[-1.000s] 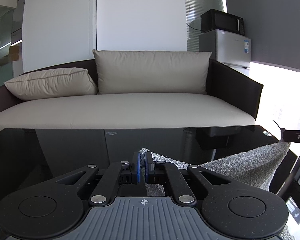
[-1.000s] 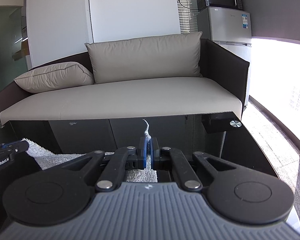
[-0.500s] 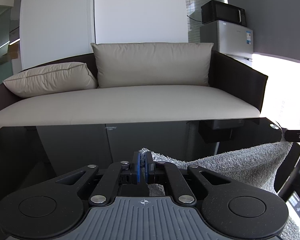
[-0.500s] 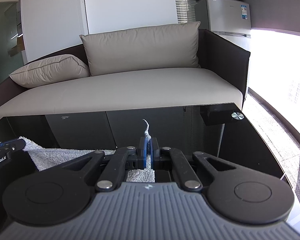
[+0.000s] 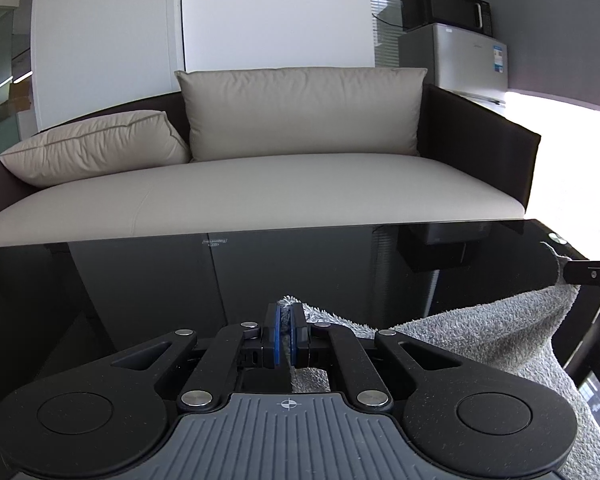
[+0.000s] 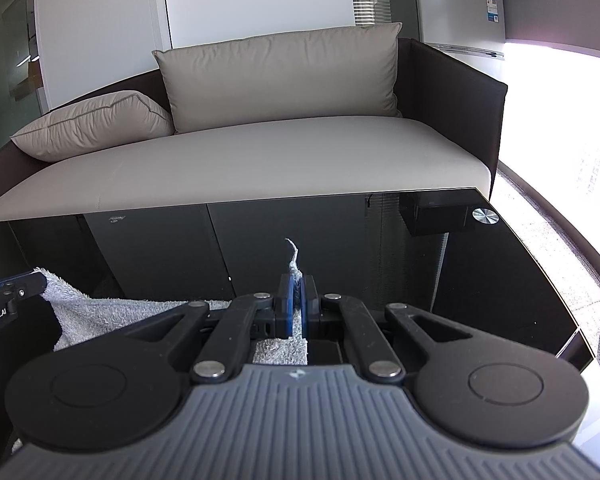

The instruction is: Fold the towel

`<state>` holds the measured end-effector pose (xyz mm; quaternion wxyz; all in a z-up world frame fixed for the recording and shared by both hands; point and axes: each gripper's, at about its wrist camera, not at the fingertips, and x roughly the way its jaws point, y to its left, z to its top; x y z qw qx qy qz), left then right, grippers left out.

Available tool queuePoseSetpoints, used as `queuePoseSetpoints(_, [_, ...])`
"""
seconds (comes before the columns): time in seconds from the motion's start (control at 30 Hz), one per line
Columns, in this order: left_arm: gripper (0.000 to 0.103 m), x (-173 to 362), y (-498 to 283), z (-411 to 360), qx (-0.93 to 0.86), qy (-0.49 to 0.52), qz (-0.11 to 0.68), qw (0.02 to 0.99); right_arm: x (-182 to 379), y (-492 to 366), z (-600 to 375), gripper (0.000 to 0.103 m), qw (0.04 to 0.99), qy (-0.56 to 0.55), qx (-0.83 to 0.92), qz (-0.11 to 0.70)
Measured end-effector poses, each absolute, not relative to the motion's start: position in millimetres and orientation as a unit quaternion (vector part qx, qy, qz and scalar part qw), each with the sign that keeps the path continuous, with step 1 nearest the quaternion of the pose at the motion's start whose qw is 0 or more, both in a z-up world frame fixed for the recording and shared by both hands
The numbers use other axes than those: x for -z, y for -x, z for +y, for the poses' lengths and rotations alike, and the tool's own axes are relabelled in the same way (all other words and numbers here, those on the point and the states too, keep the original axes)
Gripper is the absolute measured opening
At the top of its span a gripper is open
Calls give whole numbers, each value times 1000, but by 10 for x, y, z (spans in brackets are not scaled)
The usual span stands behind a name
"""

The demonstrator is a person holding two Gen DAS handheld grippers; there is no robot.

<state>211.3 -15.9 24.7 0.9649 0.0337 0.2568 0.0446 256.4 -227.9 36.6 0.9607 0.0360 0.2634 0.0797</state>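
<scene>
A grey terry towel [image 5: 492,336] hangs stretched between my two grippers above a black glass table [image 5: 140,276]. My left gripper [image 5: 287,314] is shut on one corner, its blue pads pinching the cloth. The towel runs right from there to the other gripper's tip [image 5: 592,274] at the frame edge. In the right wrist view my right gripper [image 6: 296,288] is shut on the other corner, a thin tail of cloth [image 6: 293,254] sticking up past the pads. The towel [image 6: 100,314] sags leftward to the left gripper's tip [image 6: 16,286].
A beige sofa [image 5: 280,196] with two cushions stands just beyond the table's far edge. A small fridge [image 5: 456,60] with a black microwave [image 5: 444,6] on top stands at the back right. The table's right edge [image 6: 556,312] drops to a carpeted floor.
Both grippers have moved forward over the table and sunk a little, carrying the towel with them. The sofa and the table's far edge now sit nearer. Both grips are unchanged.
</scene>
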Motion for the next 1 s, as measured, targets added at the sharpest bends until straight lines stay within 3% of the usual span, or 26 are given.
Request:
queuePoseSetpoints(0.8, [5,-75,-2278,-8,-37,-15,281,959,-180,-2792,-2248,3,958,-28,-78,276])
queuePoseSetpoints(0.87, [11,-62,-2291,16,-36,-11,287,957,-164,-2810,-2258,3,957,-30,-76,277])
queuePoseSetpoints(1.0, [12,-54,-2286,66,-39,-10,289,957,-154,-2815,-2260,4,960,-29,-76,268])
